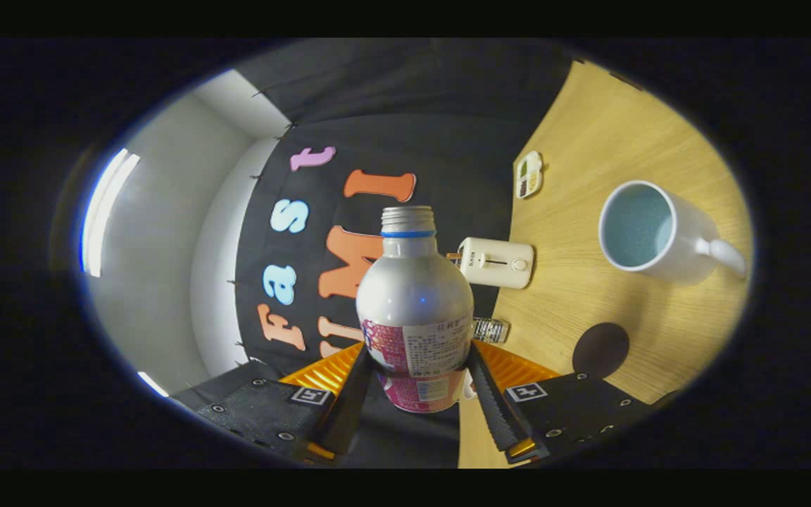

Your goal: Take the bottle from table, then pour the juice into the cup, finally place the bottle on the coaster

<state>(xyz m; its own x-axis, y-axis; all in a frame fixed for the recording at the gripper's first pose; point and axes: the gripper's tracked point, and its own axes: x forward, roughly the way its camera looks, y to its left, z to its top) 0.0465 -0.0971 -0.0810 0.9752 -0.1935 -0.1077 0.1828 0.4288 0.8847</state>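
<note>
Silver bottle (416,310), uncapped, sits clamped between the gripper's (419,384) jaws at its labelled base.

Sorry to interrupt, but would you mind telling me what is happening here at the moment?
A handheld gripper is shut on a silver bottle, both fingers pressing on its labelled lower part. The bottle has no cap on, and the view is rolled, so the wooden table appears steeply tilted. A white cup stands on the table beyond the fingers, with a dark round coaster nearer to them. No liquid is seen leaving the bottle.
</note>
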